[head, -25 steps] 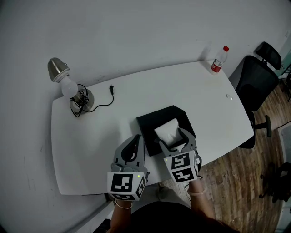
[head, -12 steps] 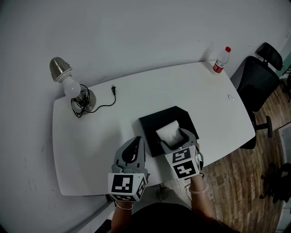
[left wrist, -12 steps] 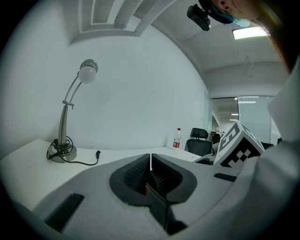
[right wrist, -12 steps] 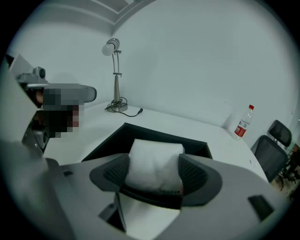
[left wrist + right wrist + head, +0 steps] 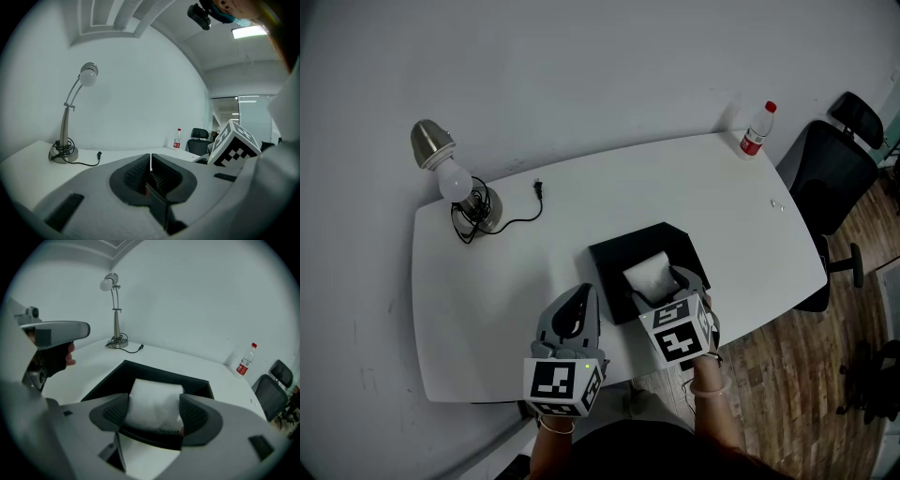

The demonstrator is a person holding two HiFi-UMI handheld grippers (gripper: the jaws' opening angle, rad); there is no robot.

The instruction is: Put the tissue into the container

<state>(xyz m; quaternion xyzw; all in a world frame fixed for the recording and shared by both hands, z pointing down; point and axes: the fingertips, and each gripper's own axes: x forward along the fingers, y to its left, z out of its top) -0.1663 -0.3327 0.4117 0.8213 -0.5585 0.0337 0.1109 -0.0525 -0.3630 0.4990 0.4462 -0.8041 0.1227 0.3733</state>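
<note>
I'm pinching the tissue (image 5: 157,393) in the right gripper (image 5: 153,410), inside the black container (image 5: 104,383). I'm keeping the left gripper (image 5: 150,165) pressed together, empty, just beside it.

One tissue (image 5: 645,274), one container (image 5: 619,251), one lamp (image 5: 450,178), one bottle (image 5: 756,129), two grippers (image 5: 581,295) (image 5: 667,286)

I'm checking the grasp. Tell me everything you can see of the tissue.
The tissue is a white, soft-looking, pillow-shaped pack with faint print near its lower edge. It sits squeezed between the right gripper's jaws, one on each side, within the black container's open top. Whether it touches the bottom cannot be told.
</note>
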